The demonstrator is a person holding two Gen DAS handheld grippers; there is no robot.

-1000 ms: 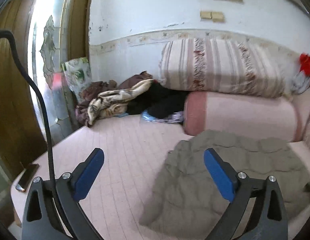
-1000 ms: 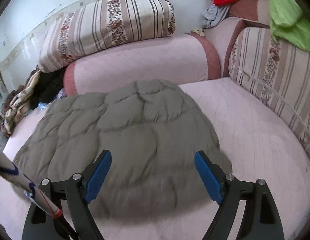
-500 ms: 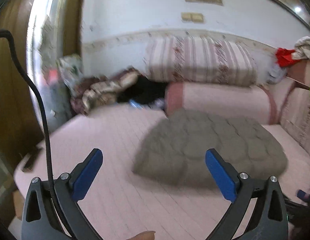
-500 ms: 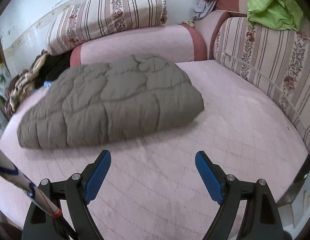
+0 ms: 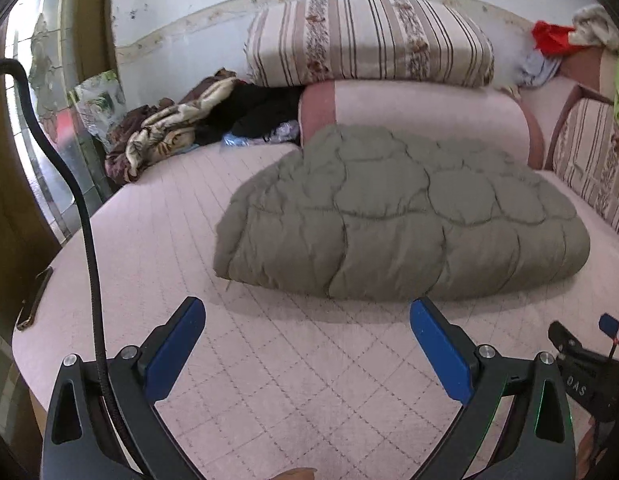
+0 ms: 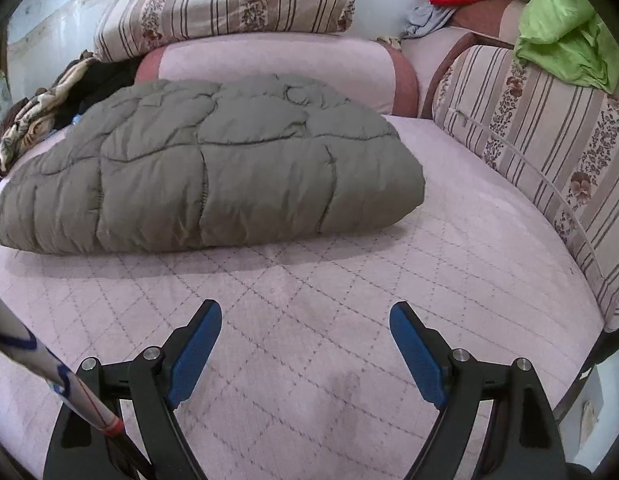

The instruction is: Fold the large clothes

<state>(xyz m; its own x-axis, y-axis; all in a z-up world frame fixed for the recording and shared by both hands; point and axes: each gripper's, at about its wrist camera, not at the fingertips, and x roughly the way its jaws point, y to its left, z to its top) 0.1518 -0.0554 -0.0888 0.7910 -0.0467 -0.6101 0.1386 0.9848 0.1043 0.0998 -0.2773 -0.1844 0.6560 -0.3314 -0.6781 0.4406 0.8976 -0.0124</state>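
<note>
Right now you are holding both tongs above a pink quilted bed (image 5: 269, 360), and neither one is touching anything. Your left tongs (image 5: 307, 334) are standing wide apart, their blue pads (image 5: 177, 350) hovering over bare bedcover, just short of the near edge of a grey-green padded jacket (image 5: 389, 220). Your right tongs (image 6: 305, 332) are likewise spread wide and gripping nothing, with open bedcover showing between the pads (image 6: 415, 356). The jacket (image 6: 213, 168) is lying folded into a thick, puffy bundle in the middle of the bed, its rounded folded edge facing you and its far side resting against a long pink bolster (image 6: 277, 64). A striped floral cushion (image 5: 365, 40) is sitting on top of that bolster, against the wall. To the left, a heap of brown, cream and black clothes (image 5: 197, 120) is lying near the bed's far corner. To the right, a striped cushion (image 6: 541, 140) is leaning along the bed's side, with a bright green cloth (image 6: 565, 52) draped over its top. A black cable (image 5: 81, 208) is curving down past your left tongs.
</note>
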